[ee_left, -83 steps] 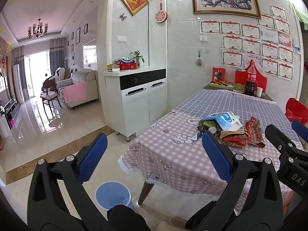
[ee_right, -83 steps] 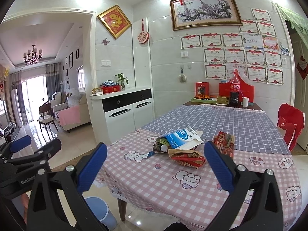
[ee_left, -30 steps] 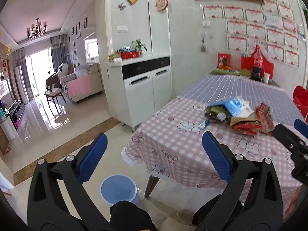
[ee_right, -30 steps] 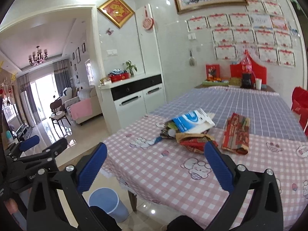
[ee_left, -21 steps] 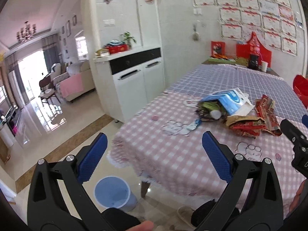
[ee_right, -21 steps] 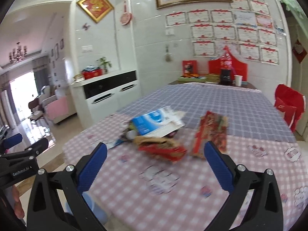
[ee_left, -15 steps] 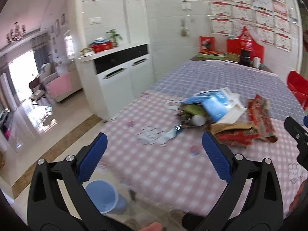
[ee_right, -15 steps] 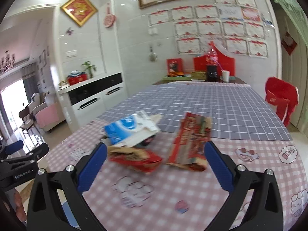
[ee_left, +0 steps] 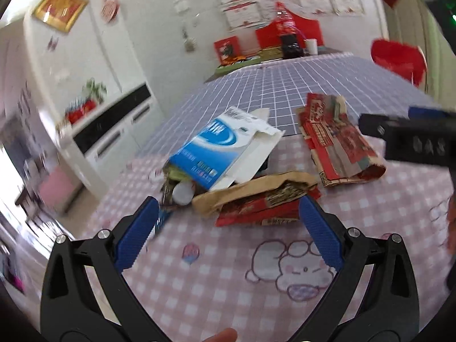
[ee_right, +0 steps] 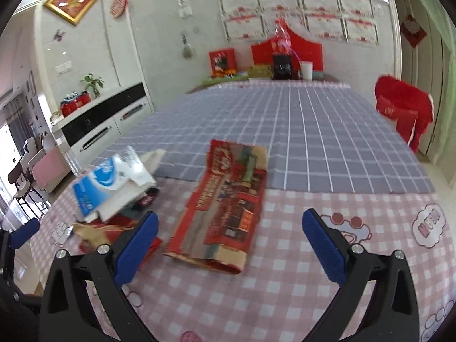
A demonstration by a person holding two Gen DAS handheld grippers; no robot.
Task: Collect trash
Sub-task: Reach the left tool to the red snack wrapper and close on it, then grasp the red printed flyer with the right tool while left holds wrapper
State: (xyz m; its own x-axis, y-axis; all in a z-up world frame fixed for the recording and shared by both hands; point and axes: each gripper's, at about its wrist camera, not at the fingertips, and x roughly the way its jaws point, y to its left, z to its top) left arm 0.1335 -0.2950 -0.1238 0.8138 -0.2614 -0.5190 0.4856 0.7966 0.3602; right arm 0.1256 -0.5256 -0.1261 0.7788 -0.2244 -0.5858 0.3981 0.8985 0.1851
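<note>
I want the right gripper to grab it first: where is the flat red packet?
In the right wrist view the flat red packet lies on the pink checked cloth, just ahead of the open right gripper, right of the blue-and-white box.

Both wrist views face low across the table [ee_left: 285, 299] (close), sharing the red packet [ee_right: 228, 208].

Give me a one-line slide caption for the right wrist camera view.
Open right claw hovers over a flattened red snack wrapper on the pink checked tablecloth, blue-and-white carton at left.

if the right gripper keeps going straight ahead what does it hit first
Most likely the flattened red package lying on the pink checked tablecloth; it sits just ahead, between the open right gripper fingers, though depth is uncertain.
</note>
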